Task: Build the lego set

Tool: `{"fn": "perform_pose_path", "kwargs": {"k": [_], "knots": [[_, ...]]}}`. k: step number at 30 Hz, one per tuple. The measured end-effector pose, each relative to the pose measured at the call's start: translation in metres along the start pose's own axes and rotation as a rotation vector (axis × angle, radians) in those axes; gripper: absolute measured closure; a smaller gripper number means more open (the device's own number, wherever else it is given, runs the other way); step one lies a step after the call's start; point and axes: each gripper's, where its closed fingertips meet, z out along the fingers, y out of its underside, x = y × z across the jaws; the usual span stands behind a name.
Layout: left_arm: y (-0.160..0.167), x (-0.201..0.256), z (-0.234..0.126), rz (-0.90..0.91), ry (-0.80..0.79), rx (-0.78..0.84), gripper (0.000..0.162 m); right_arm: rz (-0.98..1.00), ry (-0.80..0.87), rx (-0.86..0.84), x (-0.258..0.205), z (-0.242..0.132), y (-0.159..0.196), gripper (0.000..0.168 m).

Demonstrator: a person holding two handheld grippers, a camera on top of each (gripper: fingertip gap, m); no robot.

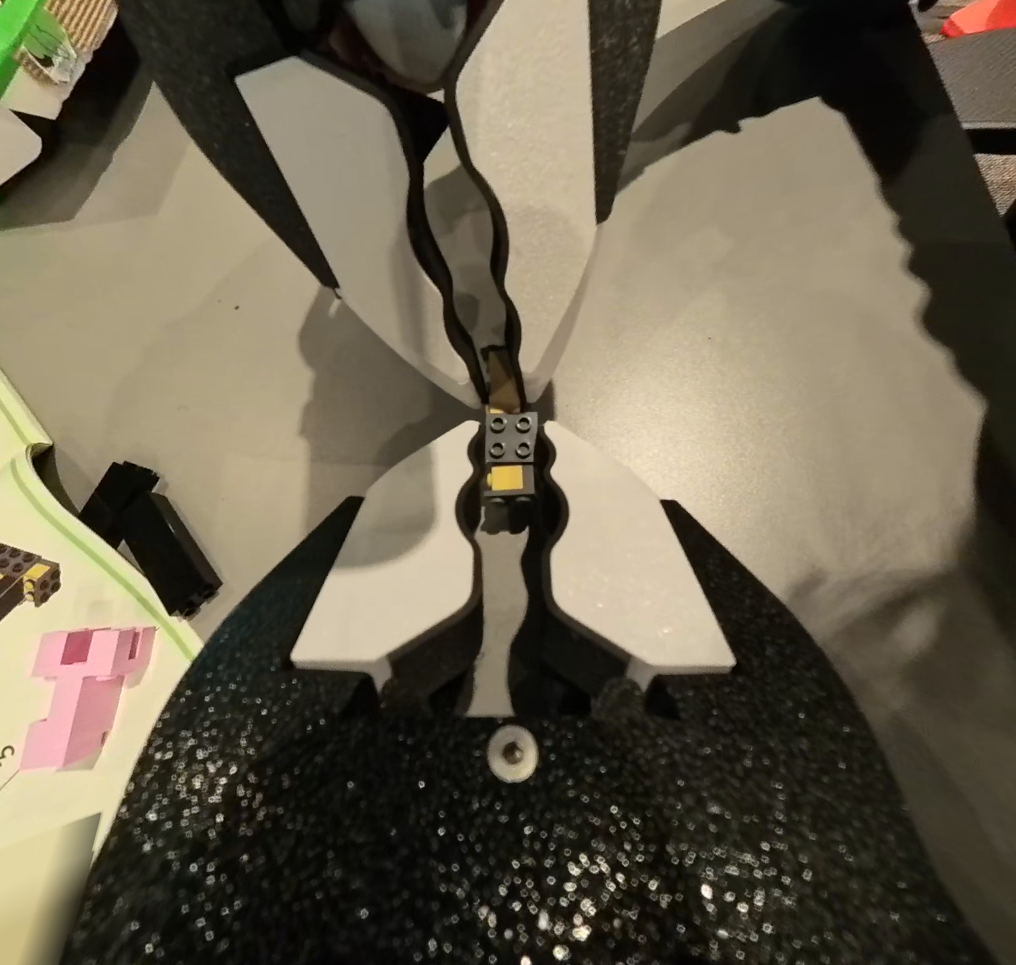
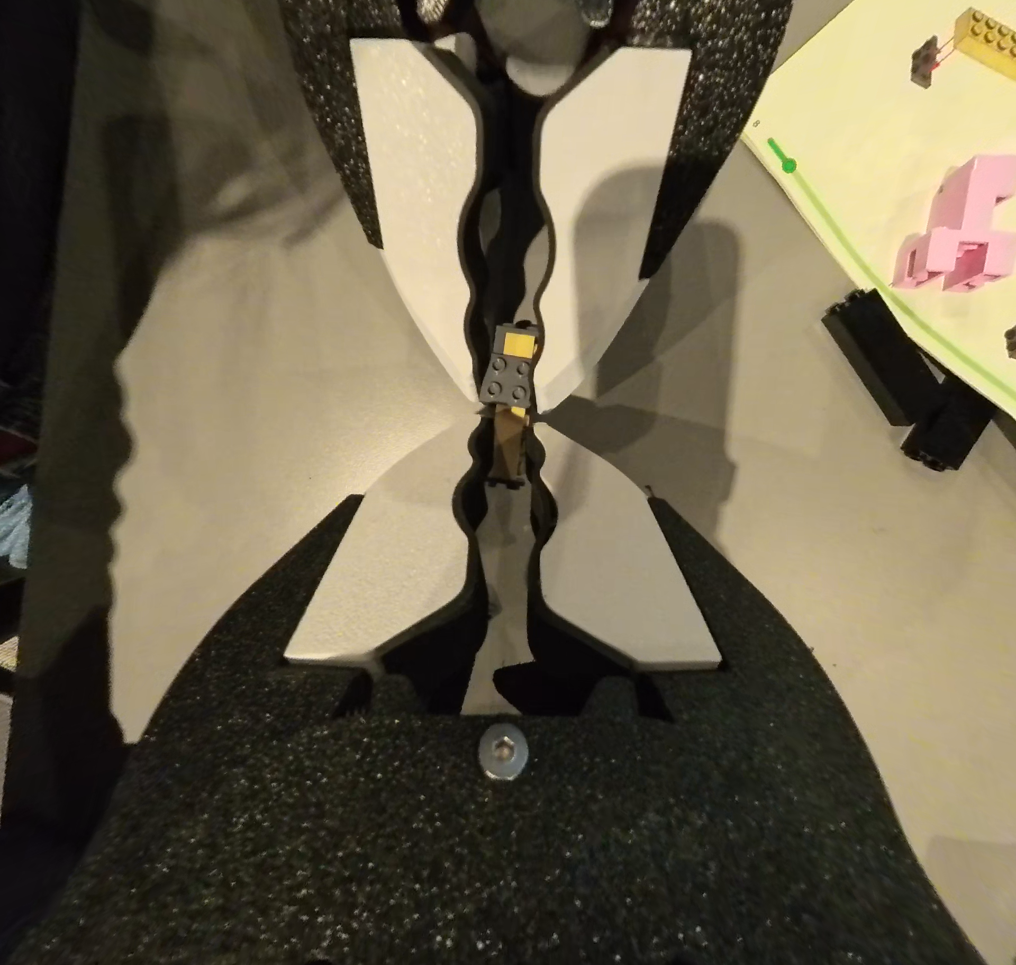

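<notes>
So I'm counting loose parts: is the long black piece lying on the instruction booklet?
No, the black piece lies on the grey table, beside the booklet edge.

Page number — instruction booklet

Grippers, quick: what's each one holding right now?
Left gripper: shut on the grey and yellow lego piece.
Right gripper: shut on a tan brick.
</notes>
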Motion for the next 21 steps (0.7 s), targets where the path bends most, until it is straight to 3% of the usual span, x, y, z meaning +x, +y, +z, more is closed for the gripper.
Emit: {"fn": "perform_pose_path", "kwargs": {"k": [21], "knots": [[0.0028,0.0012,0.0018,0.018,0.013,0.004,0.146,-0.043,0.014,-0.019,-0.002,0.0019,0.0009,0.158]]}}
